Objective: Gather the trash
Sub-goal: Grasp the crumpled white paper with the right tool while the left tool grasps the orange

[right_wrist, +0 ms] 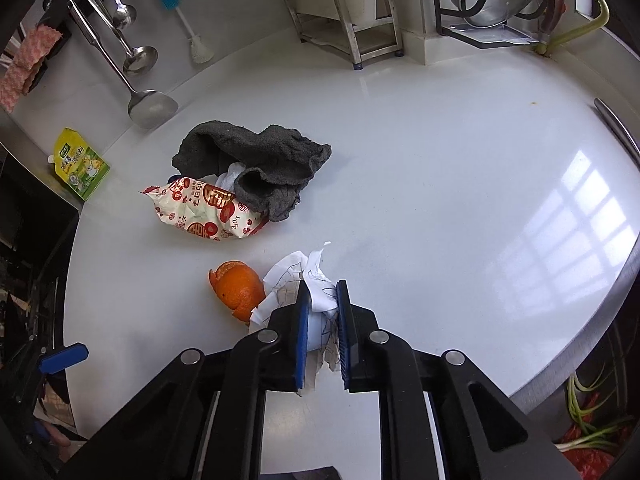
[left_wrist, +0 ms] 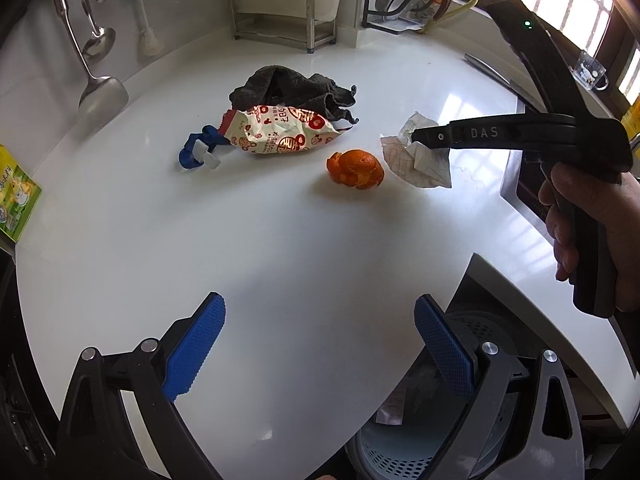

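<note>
The right gripper (right_wrist: pixel 322 300) is clamped on the crumpled white paper with thin printed lines (right_wrist: pixel 316 280), which lies on the white desk (right_wrist: pixel 440 200) just beside the orange peel (right_wrist: pixel 238 290); the left gripper (left_wrist: pixel 320 344) hangs empty, pads apart. The grasping step seems done, so the next move probably calls for lifting the paper and carrying it to the grey bin (left_wrist: pixel 400 452) at the desk edge.

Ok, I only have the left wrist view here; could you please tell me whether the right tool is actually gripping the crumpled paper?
Observer: Yes. In the right wrist view, the right tool presses its blue pads on the crumpled paper from both sides.
Operator: Is the orange peel caught too?
Observer: No, the orange peel lies outside the jaws, beside the paper.
Operator: Is there anything outside my picture?
Observer: Green onions lie beyond the counter edge, at the lower right.
</note>
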A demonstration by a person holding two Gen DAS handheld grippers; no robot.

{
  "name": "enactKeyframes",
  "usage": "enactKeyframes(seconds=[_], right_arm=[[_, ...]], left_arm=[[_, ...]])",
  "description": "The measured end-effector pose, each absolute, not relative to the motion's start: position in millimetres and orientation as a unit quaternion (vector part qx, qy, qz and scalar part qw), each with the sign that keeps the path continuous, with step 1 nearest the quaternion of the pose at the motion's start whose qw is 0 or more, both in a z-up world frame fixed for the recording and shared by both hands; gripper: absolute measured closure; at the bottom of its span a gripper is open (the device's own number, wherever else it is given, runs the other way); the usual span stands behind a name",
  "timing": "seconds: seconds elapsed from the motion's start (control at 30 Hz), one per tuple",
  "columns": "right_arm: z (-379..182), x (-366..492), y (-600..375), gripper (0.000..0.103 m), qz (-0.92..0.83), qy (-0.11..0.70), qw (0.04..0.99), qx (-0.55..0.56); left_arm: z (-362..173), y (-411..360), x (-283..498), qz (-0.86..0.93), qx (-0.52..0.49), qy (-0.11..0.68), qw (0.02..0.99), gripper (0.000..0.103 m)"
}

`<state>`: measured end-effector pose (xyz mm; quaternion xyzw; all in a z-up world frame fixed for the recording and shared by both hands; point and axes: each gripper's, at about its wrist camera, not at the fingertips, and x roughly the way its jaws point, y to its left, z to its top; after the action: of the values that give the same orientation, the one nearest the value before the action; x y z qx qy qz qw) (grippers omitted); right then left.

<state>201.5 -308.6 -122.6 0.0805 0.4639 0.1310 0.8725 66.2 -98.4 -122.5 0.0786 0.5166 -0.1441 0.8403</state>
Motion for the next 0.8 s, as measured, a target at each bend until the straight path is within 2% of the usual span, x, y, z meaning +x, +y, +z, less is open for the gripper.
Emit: enactKeyframes(seconds=[0.23,0.4,0.73,0.8], right_arm=[[-99,166,-340,0.091,0.115,0.442,0.884,0.096],[-93,139,-355,0.091,0.112,0.442,0.884,0.102],[-96,110,-354,0.091,0.119,0.444,0.882,0.1],[-97,109,-352,0.091,0.122,0.444,0.882,0.1]], left_arm=[[-130,-135,105,-0.146,0.064,0.498,0.852,0.009],[-144,-162,132,-0.14,0.069,0.49,0.858,0.013],[-167,-171,163,-0.114,0.06,0.51,0.85,0.029],[-171,-169,168,-0.112,0.059,0.515,0.848,0.038]])
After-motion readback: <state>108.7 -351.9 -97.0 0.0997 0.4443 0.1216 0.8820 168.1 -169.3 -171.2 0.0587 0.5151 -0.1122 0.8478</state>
